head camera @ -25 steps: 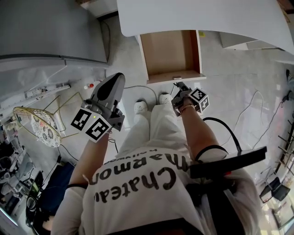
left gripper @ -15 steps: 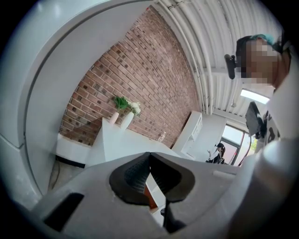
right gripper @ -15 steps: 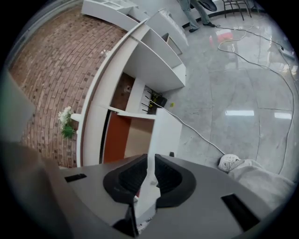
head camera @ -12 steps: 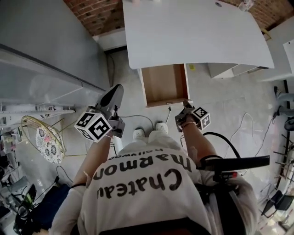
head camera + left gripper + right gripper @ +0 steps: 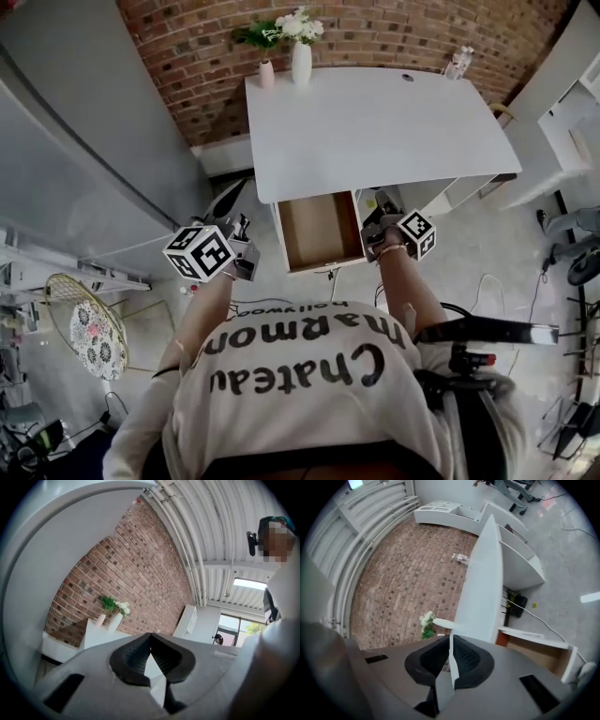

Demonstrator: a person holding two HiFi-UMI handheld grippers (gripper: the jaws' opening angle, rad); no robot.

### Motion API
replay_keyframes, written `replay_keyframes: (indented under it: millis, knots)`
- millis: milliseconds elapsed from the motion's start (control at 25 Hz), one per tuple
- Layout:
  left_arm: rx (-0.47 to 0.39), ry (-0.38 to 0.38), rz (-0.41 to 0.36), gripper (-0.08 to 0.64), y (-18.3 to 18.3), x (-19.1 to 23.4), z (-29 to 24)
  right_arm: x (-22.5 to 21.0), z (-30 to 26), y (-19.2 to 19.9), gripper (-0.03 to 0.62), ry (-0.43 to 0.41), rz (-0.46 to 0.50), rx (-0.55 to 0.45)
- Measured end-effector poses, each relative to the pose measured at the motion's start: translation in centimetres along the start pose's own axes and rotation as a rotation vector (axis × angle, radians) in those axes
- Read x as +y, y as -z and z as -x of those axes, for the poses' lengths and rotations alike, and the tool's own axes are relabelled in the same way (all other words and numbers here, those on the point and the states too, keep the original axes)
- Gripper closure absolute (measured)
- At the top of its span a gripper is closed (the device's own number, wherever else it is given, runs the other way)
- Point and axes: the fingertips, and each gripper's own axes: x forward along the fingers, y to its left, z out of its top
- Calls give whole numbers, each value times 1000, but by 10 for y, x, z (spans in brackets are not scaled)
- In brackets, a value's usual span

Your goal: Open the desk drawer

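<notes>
The white desk (image 5: 375, 122) stands against a brick wall, and its wooden drawer (image 5: 319, 230) is pulled out, with nothing visible inside. My right gripper (image 5: 375, 206) hangs just right of the drawer's side, jaws shut on nothing. My left gripper (image 5: 234, 197) is left of the drawer and apart from it, also shut and empty. The right gripper view shows the closed pads (image 5: 461, 660), the desk (image 5: 480, 588) edge-on and the drawer (image 5: 539, 651) at lower right. In the left gripper view the pads (image 5: 136, 656) meet at the tip, with the desk (image 5: 98, 634) far beyond.
A white vase of flowers (image 5: 300, 52), a small pink vase (image 5: 266, 73) and a clear bottle (image 5: 457, 61) stand at the desk's back edge. A grey cabinet (image 5: 84, 159) is on the left, white shelving (image 5: 562, 112) on the right. Cables (image 5: 487, 281) cross the floor.
Both grippers have risen, the right one more. The view has lifted from the floor to the whole desk and brick wall. The right gripper left the drawer's front corner. The drawer stays open.
</notes>
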Motion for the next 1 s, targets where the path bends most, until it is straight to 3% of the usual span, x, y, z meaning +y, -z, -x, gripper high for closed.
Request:
replay_keyframes:
  millis: [240,360,480,600,840,1000]
  knots:
    - [-58,-44,-138,545,-46,-17,-10,144,-15,-34,563,-238,228,-11]
    - [-70,-40,-168,545,-57,-21,-8,210,-14,-16,563,-328,448,37]
    - [-80,-40,-191,545,-66,-23,-5,251,-10,7,563,-347,708,80]
    - [-92,-56,-196,545,-69,-22,2,269,-5,24,563,-350,855,107]
    - [-85,-82,-179,545,-59,-21,12,265,3,53,574,-324,1022,187]
    - [-77,-86,-176,545,-53,-22,14,252,6,61,575,-297,1079,221]
